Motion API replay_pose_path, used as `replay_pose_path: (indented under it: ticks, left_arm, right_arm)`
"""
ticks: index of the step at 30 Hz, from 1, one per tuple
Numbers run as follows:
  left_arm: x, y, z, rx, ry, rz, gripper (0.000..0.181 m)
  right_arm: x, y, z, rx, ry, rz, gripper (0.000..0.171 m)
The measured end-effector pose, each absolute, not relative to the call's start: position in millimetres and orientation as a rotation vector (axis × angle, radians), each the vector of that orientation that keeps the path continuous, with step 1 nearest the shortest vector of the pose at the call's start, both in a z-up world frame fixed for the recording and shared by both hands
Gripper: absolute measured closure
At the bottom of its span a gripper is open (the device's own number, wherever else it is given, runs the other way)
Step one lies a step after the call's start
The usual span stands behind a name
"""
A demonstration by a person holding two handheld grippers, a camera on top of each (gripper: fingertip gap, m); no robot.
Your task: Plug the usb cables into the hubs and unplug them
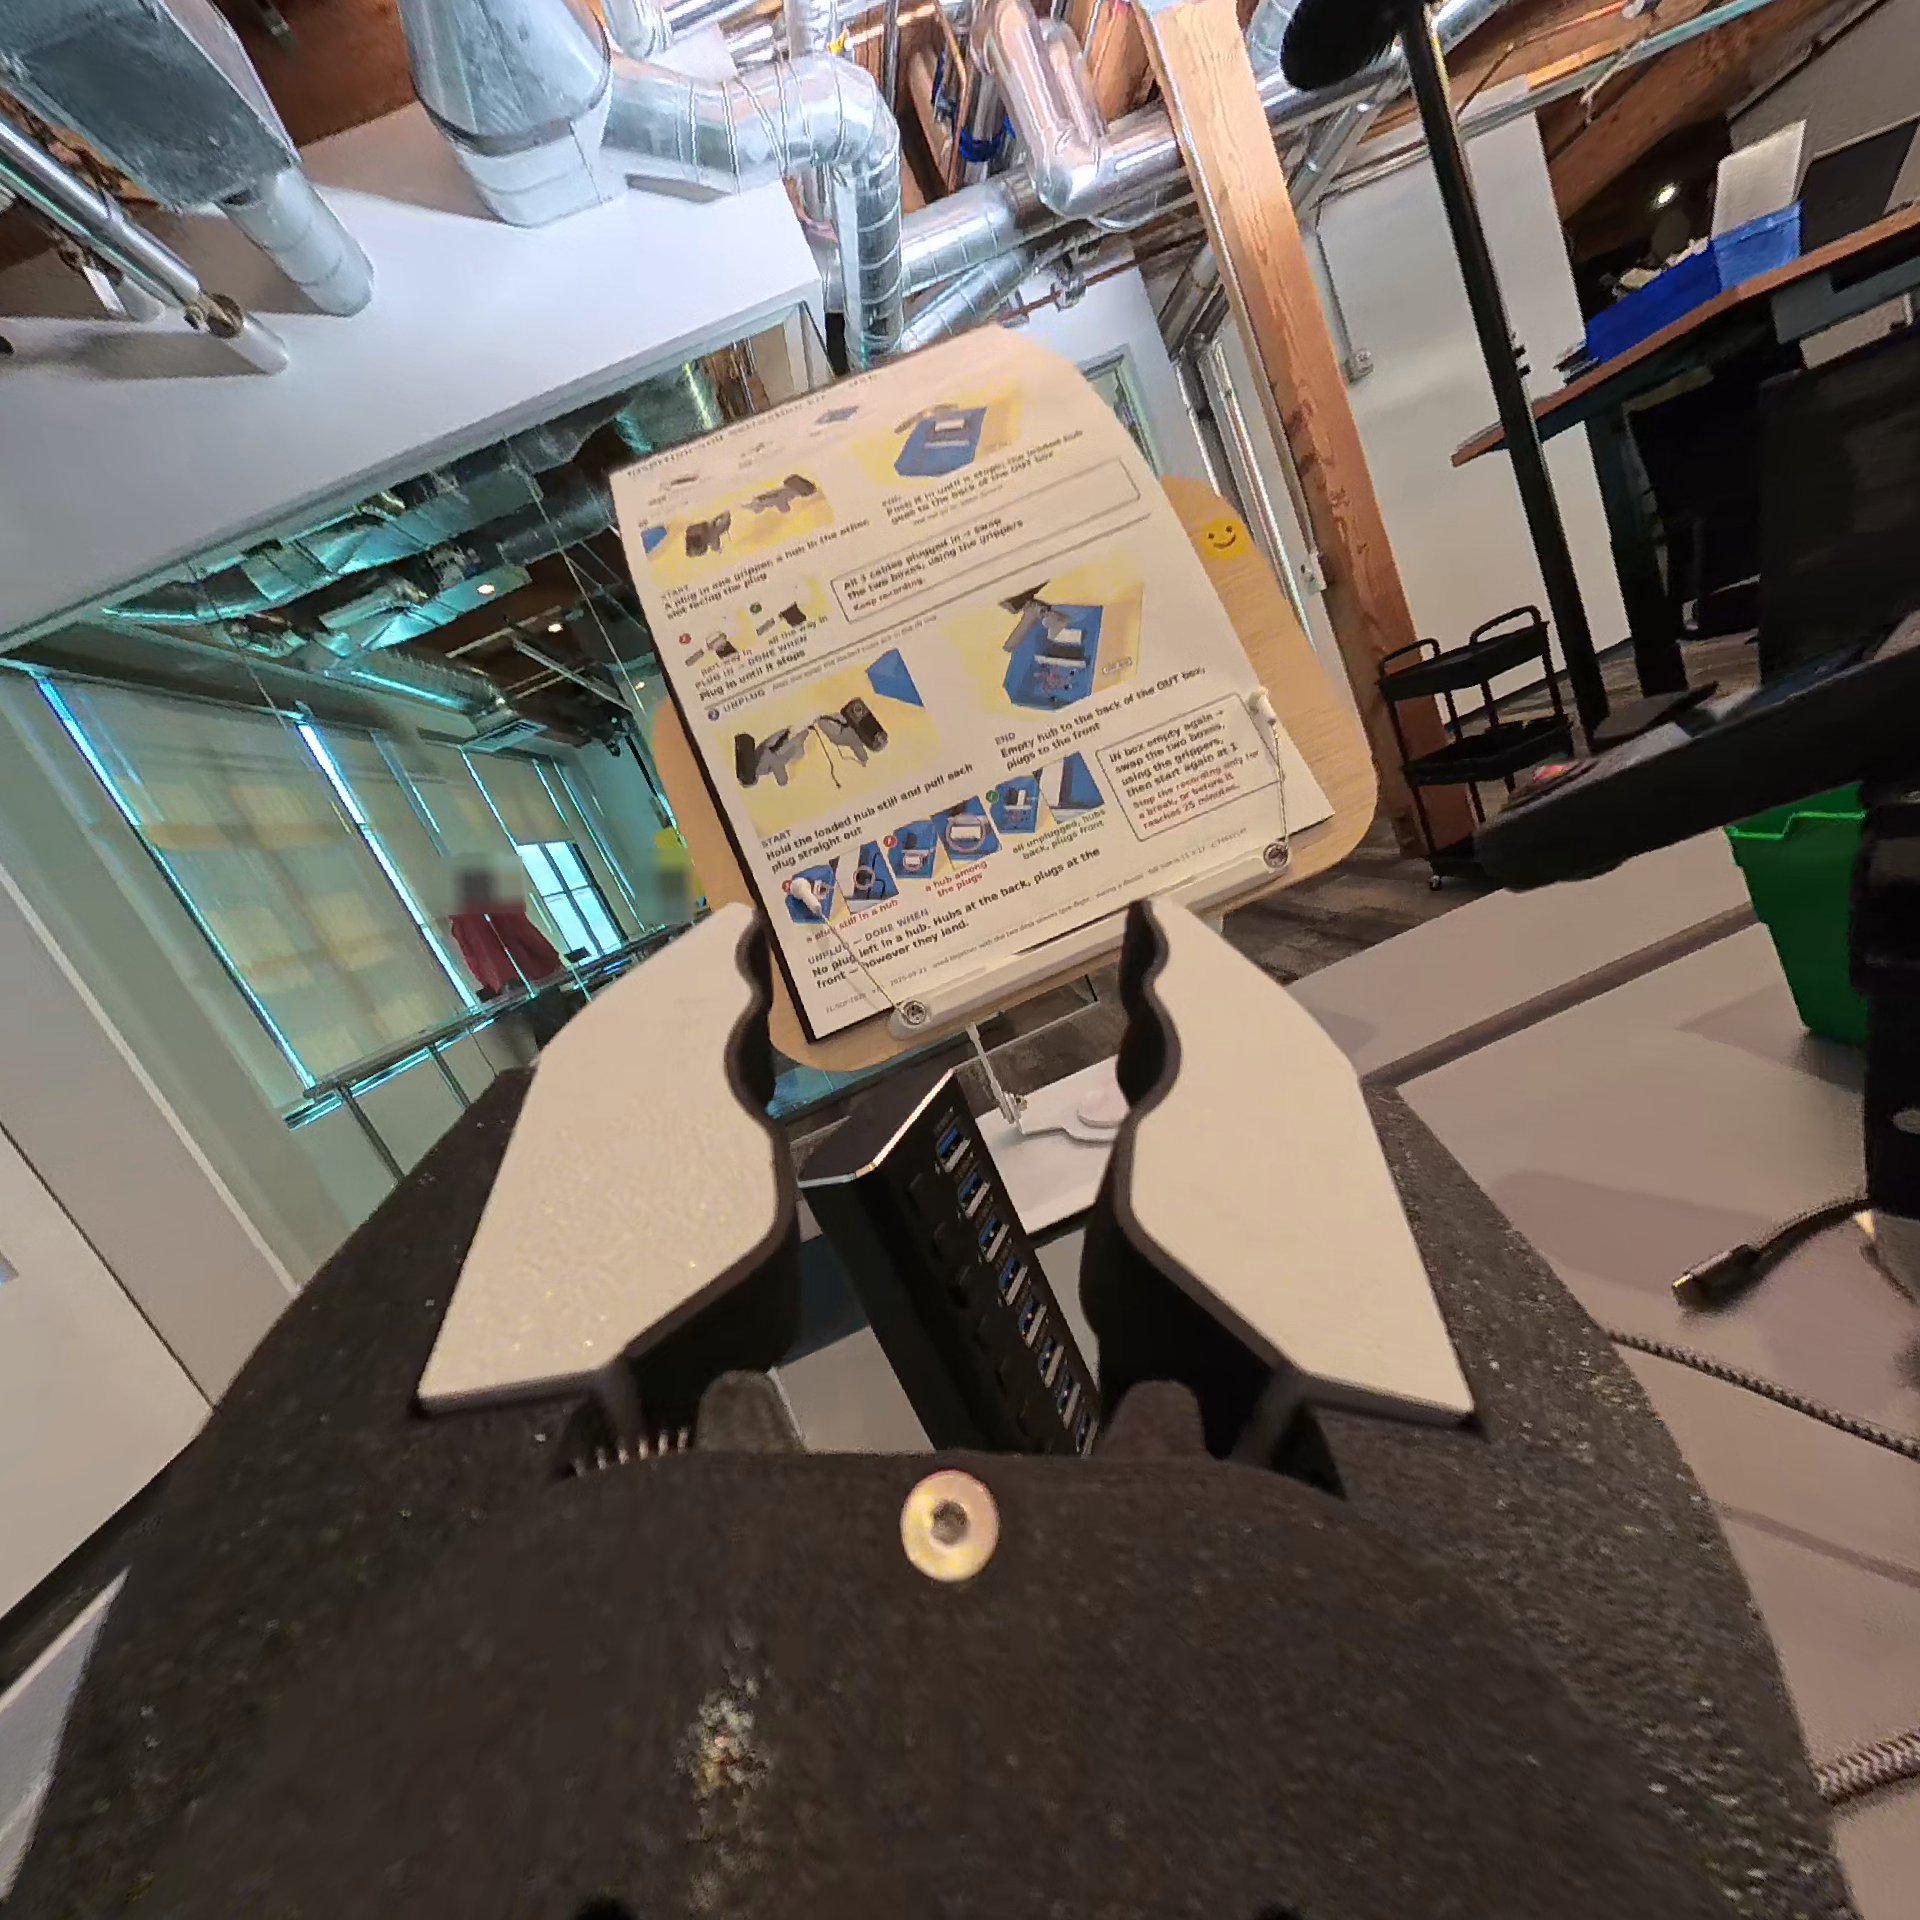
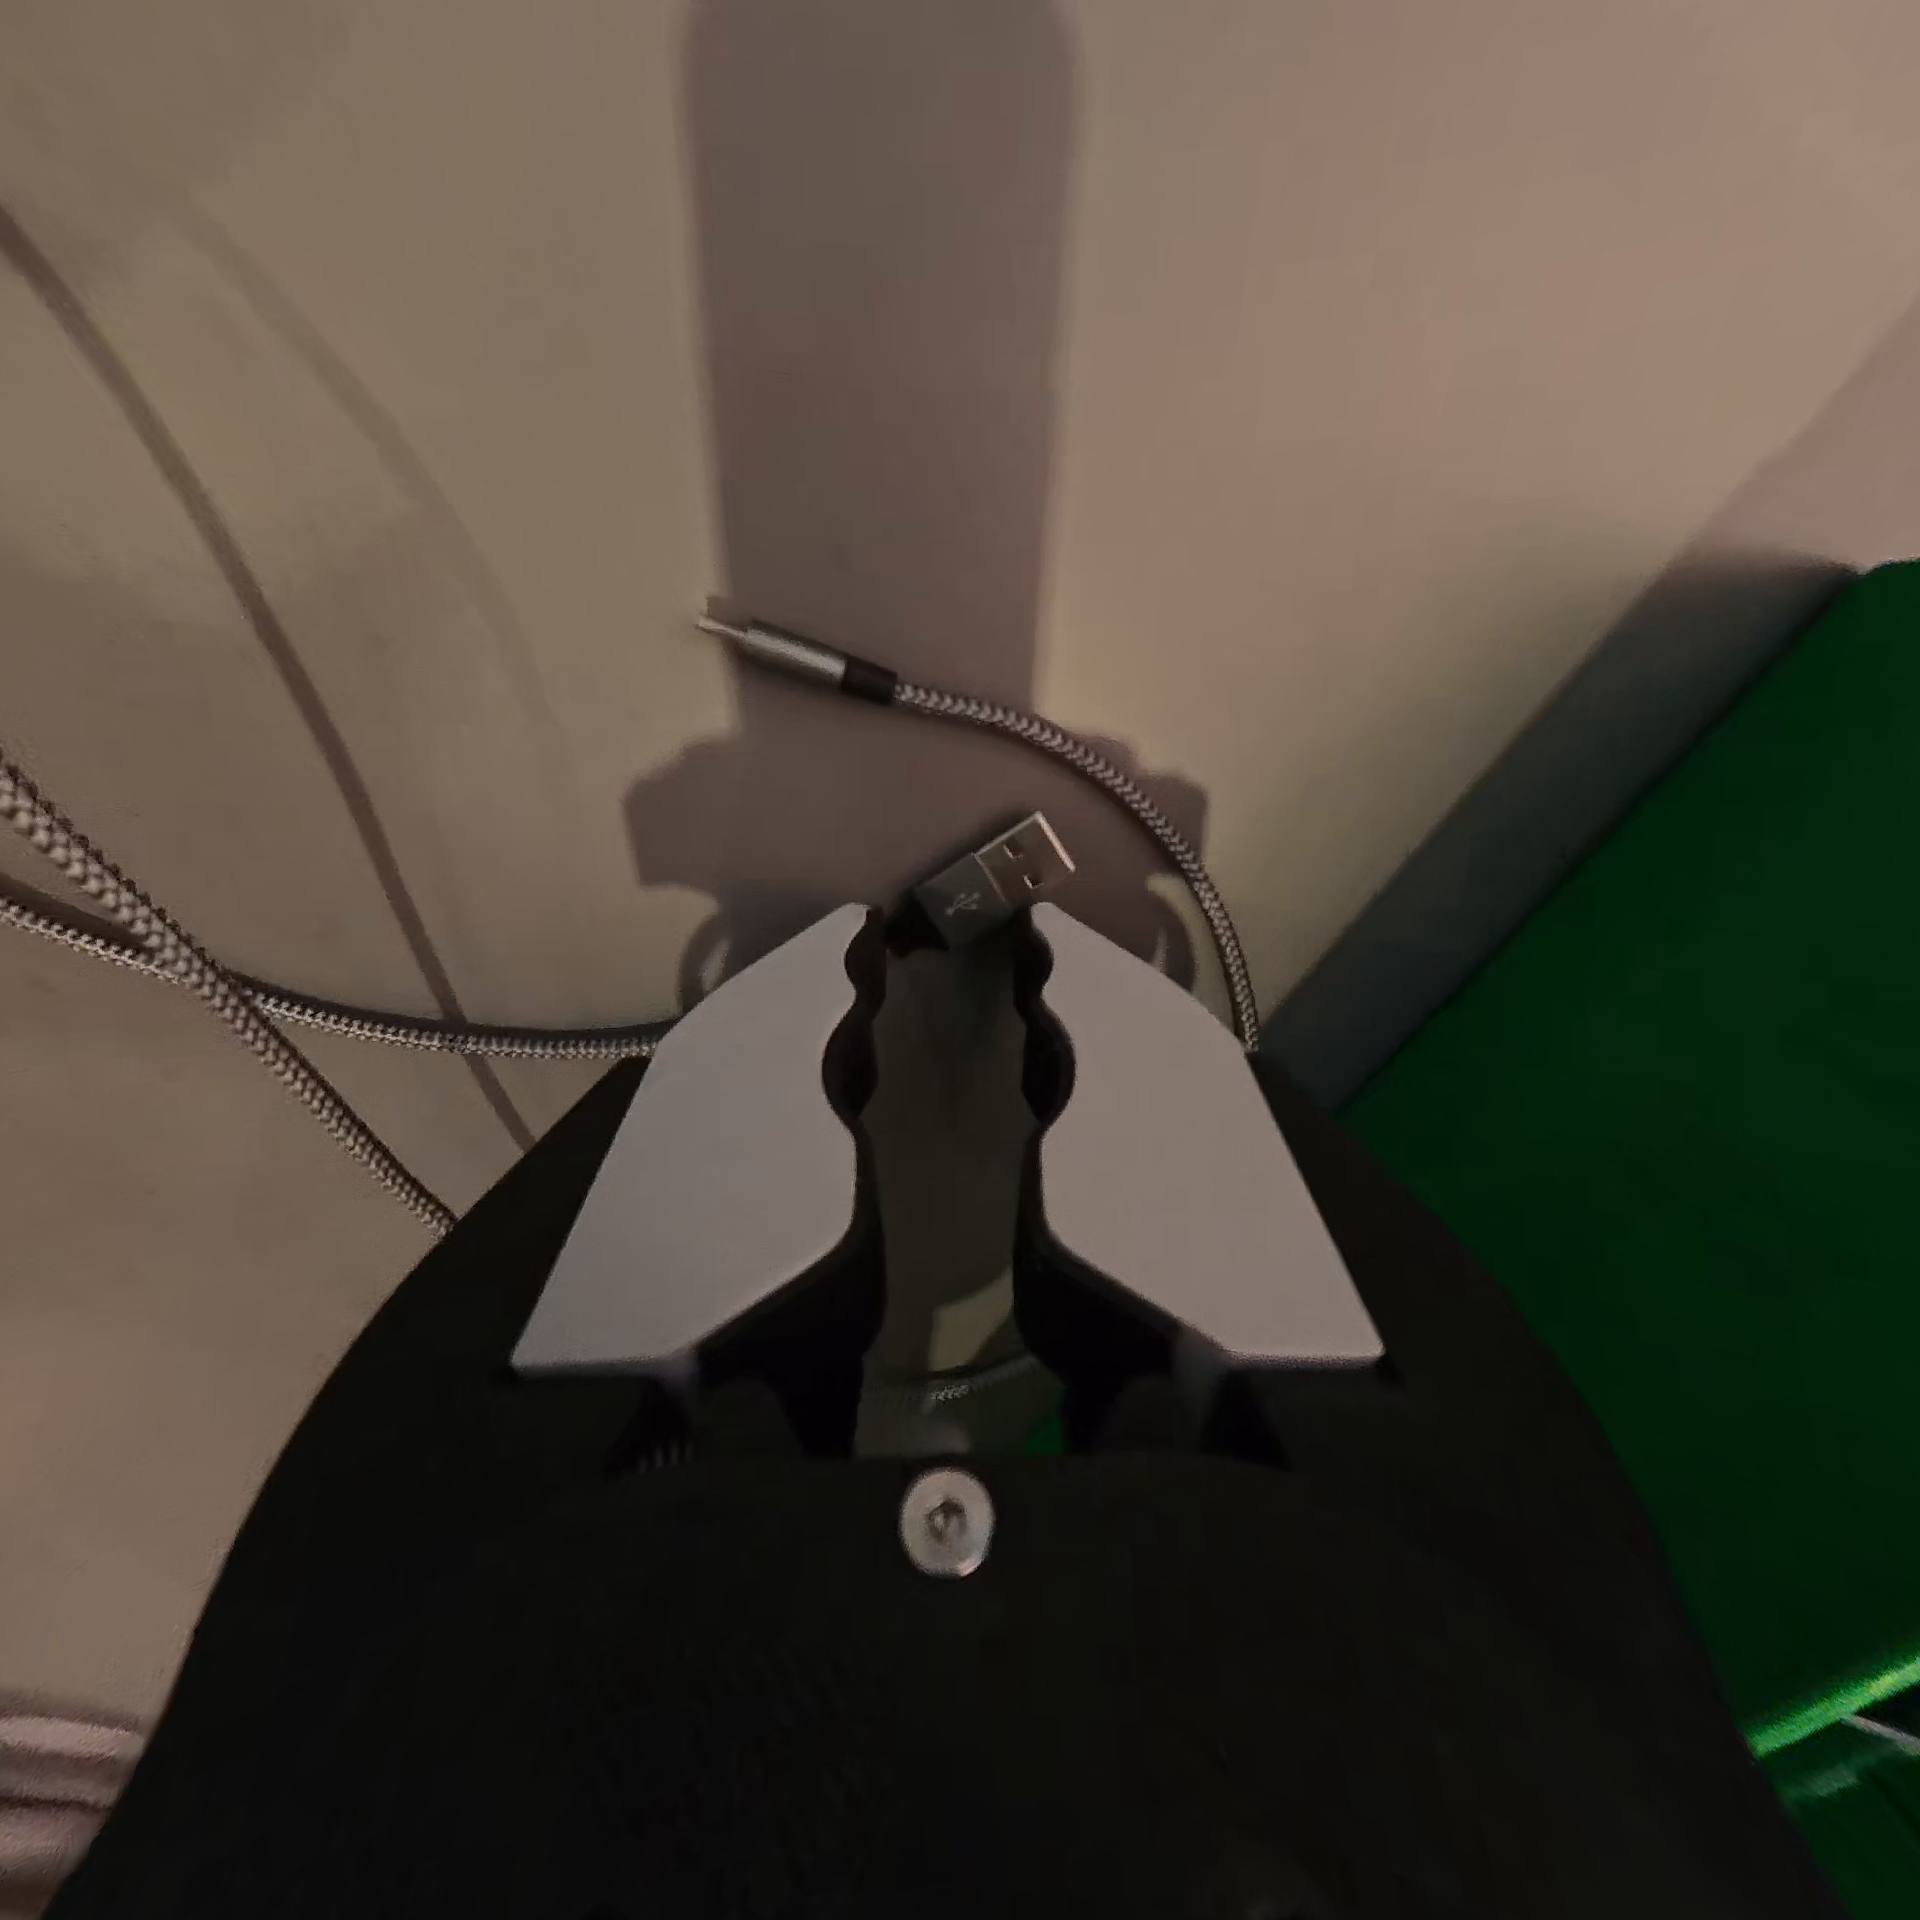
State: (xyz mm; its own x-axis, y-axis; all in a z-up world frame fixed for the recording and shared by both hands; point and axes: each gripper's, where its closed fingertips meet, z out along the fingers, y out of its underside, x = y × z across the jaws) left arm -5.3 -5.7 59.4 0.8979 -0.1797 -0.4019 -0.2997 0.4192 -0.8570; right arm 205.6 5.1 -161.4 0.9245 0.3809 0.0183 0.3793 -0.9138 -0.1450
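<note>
Black and long, a plastic USB hub with a row of blue ports (image 1: pixel 997 1257) stands tilted between the grey fingers of the left tool (image 1: pixel 948 997), gripped low down near the finger roots while the tips stand apart. Behind it a printed instruction sheet on a wooden board (image 1: pixel 966 675) leans upright on the pale grey table (image 1: pixel 1558 1122). The right tool (image 2: pixel 951 940) pinches a silver USB-A plug (image 2: pixel 997 878) at its fingertips, above the table. Its braided grey cable (image 2: pixel 1132 800) curves across the table beside a green bin (image 2: pixel 1662 1091).
</note>
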Motion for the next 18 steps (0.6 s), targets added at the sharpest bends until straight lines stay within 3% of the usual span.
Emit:
replay_pose_path:
  ticks: [5, 7, 14, 18]
  left_arm:
    - [-21.6, -8.9, 71.3, -1.129, 0.405, 0.046, 0.118]
    - [-31.9, -9.1, 76.0, -1.128, 0.366, 0.029, 0.118]
    - [-47.5, -10.0, 83.0, -1.14, 0.266, -0.142, 0.119]
    - [-25.5, -10.1, 76.1, -1.17, 0.357, -0.262, 0.128]
  right_arm:
    - [197.8, 8.7, -159.8, -2.886, -0.692, 0.008, 0.149]
    - [188.8, 12.4, -151.5, -2.827, -0.733, 0.046, 0.159]
    - [138.8, 13.2, -97.8, -2.472, -1.01, 0.266, 0.164]
    - [107.3, 4.1, -61.0, -2.177, -1.179, 0.426, 0.164]
